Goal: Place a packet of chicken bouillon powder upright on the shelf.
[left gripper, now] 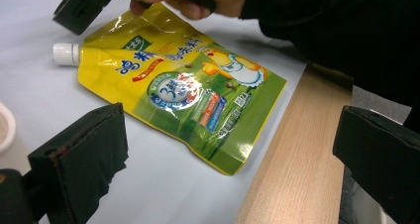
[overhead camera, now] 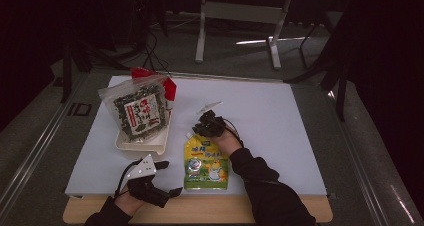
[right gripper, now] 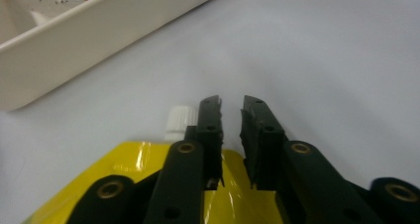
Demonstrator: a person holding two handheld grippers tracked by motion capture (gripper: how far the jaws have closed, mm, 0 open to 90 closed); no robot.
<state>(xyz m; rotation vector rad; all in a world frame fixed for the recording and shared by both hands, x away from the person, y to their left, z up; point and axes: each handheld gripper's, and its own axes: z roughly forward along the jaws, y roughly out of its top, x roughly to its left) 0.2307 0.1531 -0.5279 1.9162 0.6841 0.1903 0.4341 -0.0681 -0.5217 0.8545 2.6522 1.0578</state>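
Yellow pouch (left gripper: 183, 90): big "3" in round blue-white badge; Chinese lettering beside it, too small to read.

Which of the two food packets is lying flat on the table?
The yellow spout pouch, by the right gripper; the seaweed bag leans in the white tray.

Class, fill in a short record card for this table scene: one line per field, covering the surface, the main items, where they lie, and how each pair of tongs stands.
Surface: white mat on a wooden table
Item in hand: yellow spouted pouch, lying flat, white cap on
Other items: seaweed snack bag resting on a cream tray
Right tongs: above the pouch's spout end, narrow gap, nothing between
Left tongs: wide open, empty, beside the pouch's bottom edge
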